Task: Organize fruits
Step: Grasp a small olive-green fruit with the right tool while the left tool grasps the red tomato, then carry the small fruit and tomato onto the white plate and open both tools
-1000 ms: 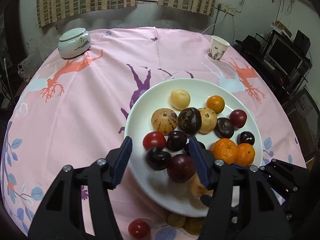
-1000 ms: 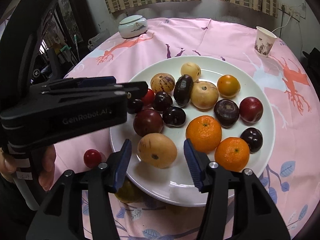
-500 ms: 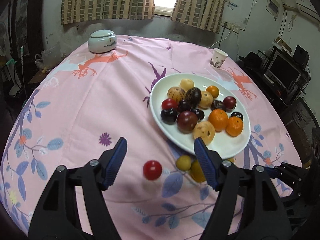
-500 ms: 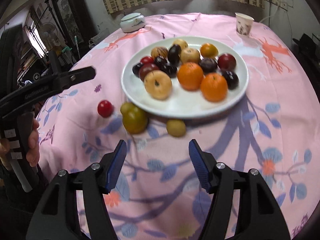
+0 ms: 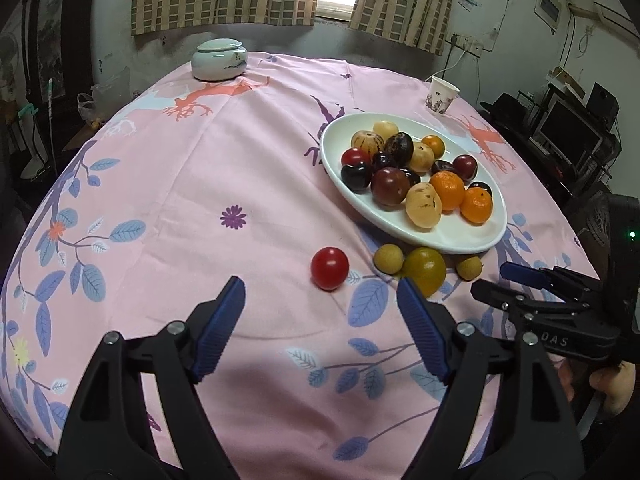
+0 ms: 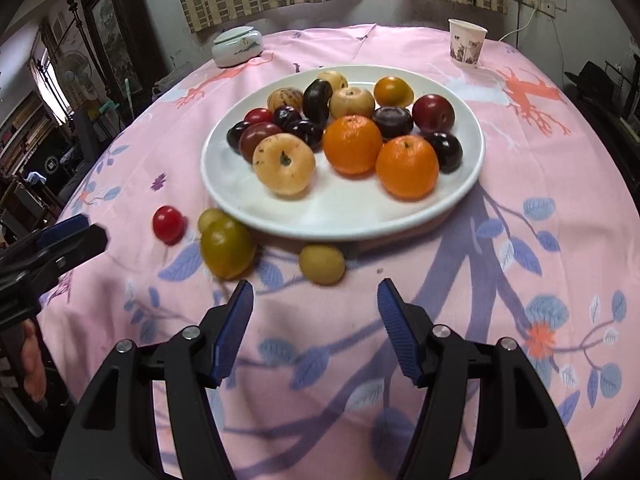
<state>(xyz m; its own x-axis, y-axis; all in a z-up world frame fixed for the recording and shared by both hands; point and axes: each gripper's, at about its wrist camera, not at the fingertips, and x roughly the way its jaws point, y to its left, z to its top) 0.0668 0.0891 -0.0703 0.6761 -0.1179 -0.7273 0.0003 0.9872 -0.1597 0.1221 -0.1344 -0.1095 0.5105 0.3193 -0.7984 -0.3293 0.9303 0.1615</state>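
Currently I am itemising the table as both tools are hanging back from the fruit.

Plate [image 6: 460,184]: white, sitting on the pink cloth [image 5: 180,184]; it is carrying the sorted heap, two oranges [image 6: 406,166] nearest its front rim, plums and pale round fruits behind; I am reading this as the collecting place.

Strays, four, lying on the cloth just off the plate's near rim, presumably still waiting to go up: red fruit [image 5: 329,268], apart to the left; green fruit [image 5: 425,270]; small yellow fruit [image 5: 388,258] touching it; a second small one [image 6: 322,264] under the rim.

Left gripper [image 5: 320,320]: jaws apart and empty, and they have just been opening wider; I am lining it up short of the red fruit, which is sitting ahead of the gap, so I am judging that the next pick.

Right gripper [image 6: 314,320]: jaws apart, nothing between them, the second small fruit lying just ahead.

Jar [image 5: 218,60] and cup [image 6: 466,44]: standing far back, well clear of the work.
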